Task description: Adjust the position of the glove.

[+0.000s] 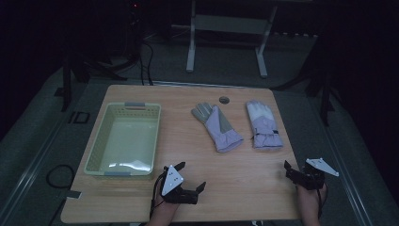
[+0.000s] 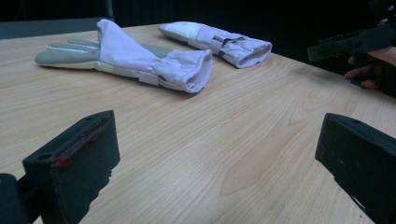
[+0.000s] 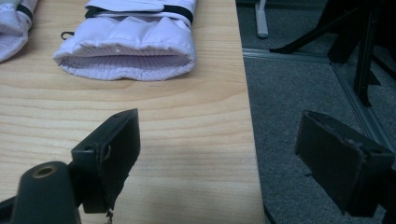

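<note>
Two lilac winter gloves lie flat on the wooden table (image 1: 244, 169). The left glove (image 1: 217, 126) shows its grey palm and is angled; the right glove (image 1: 263, 125) lies straight, cuff toward me. My left gripper (image 1: 192, 175) rests near the front edge, open and empty, aimed at the gloves. In the left gripper view its open jaws frame the near glove (image 2: 135, 60) and the far glove (image 2: 219, 39). My right gripper (image 1: 297, 167) sits at the front right corner, open and empty. In the right gripper view its jaws straddle the table's right edge, below the cuff of the right glove (image 3: 126, 51).
A pale green plastic basket (image 1: 96, 146) stands empty on the table's left side. A small round hole (image 1: 224, 100) is in the tabletop at the back. Beyond the table are white stand legs (image 1: 190, 47) and dark carpet. The right gripper (image 2: 355, 44) appears at the far right of the left gripper view.
</note>
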Tool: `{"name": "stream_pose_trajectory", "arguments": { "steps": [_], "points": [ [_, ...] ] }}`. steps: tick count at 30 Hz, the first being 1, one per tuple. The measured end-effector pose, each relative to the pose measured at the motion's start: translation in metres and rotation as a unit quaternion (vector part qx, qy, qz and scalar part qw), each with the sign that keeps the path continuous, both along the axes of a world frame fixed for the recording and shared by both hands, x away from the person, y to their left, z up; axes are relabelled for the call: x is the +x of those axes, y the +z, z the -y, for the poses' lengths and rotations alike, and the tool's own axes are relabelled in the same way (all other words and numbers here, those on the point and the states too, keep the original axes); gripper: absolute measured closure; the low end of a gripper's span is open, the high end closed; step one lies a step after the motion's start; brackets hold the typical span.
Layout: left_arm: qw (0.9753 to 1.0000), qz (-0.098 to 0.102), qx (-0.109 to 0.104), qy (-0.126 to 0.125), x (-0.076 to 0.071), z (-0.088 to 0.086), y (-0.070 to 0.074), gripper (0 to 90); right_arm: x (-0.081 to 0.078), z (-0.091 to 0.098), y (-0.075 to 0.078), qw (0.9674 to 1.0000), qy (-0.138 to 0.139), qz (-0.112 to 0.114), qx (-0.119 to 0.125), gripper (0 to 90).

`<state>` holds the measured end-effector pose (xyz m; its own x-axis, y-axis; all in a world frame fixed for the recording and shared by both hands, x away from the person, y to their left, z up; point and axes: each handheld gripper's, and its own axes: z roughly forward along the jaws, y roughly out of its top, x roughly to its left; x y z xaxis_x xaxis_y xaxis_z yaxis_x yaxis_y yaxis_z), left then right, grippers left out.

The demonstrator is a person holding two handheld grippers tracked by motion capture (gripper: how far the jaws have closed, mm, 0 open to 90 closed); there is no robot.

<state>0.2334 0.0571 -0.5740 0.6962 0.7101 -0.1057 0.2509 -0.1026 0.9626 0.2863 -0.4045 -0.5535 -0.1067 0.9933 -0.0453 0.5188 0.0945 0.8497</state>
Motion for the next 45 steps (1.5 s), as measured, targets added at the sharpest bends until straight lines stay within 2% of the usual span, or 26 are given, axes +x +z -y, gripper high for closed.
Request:
{"name": "stream_pose_trajectory", "arguments": {
  "steps": [4,10,12,14,17,18,22,28,31,32,33,35,37,39,40,43,45],
  "points": [
    [1.0000,0.000,0.000,0.000,0.000,0.000,0.000,0.0,0.000,0.001,0.000,1.0000,0.003,-0.002,0.005,14.0],
    [0.9999,-0.003,-0.005,0.011,0.000,-0.002,0.000,0.0,0.004,0.003,0.000,0.9996,-0.023,-0.015,0.006,14.0],
    [0.9999,-0.005,-0.007,0.011,0.001,-0.002,0.000,0.0,0.004,0.003,0.000,0.9996,-0.021,-0.015,0.006,14.0],
    [0.9999,-0.006,-0.006,0.008,0.001,-0.001,0.000,0.0,0.005,0.004,0.003,0.9998,0.002,-0.017,0.014,13.9],
    [1.0000,-0.002,-0.004,0.005,0.001,-0.001,0.000,0.0,0.008,0.007,0.009,0.9985,0.017,-0.034,0.039,13.9],
    [1.0000,-0.002,-0.004,0.003,0.000,-0.001,0.000,0.0,0.009,0.007,0.012,0.9983,0.018,-0.038,0.040,13.9],
    [1.0000,-0.001,-0.003,-0.001,0.000,-0.001,0.000,0.0,0.013,0.006,0.026,0.9985,0.030,-0.043,0.019,13.8],
    [1.0000,0.000,0.000,-0.003,0.000,0.000,0.000,0.0,0.023,0.002,0.053,0.9982,0.043,-0.038,0.018,12.3],
    [1.0000,0.000,-0.001,-0.003,0.000,0.000,0.000,0.0,0.027,-0.002,0.068,0.9990,0.036,-0.022,0.014,12.4],
    [1.0000,0.000,-0.001,-0.004,0.000,0.000,0.000,0.0,0.029,-0.004,0.073,0.9989,0.038,-0.022,0.017,15.0],
    [1.0000,0.000,-0.001,-0.004,0.000,0.000,0.000,0.0,0.032,-0.004,0.080,0.9975,0.056,-0.026,0.033,15.0],
    [1.0000,0.000,-0.002,-0.003,0.000,0.000,0.000,0.0,0.037,-0.005,0.088,0.9961,0.066,-0.032,0.048,15.0],
    [1.0000,-0.001,-0.003,-0.004,0.000,0.000,0.000,0.0,0.042,-0.008,0.098,0.9953,0.074,-0.039,0.050,15.1],
    [1.0000,-0.001,-0.003,-0.004,0.000,0.000,0.000,0.0,0.045,-0.011,0.103,0.9953,0.075,-0.038,0.048,15.2],
    [1.0000,-0.001,-0.002,-0.004,0.000,0.000,0.000,0.0,0.049,-0.016,0.111,0.9957,0.073,-0.034,0.047,13.3],
    [1.0000,-0.001,-0.002,-0.005,0.000,0.000,0.000,0.0,0.052,-0.023,0.119,0.9944,0.095,-0.022,0.041,12.5],
    [1.0000,-0.001,-0.002,-0.006,0.000,0.000,0.000,0.0,0.057,-0.029,0.125,0.9925,0.113,-0.026,0.039,14.8]
  ]
}}
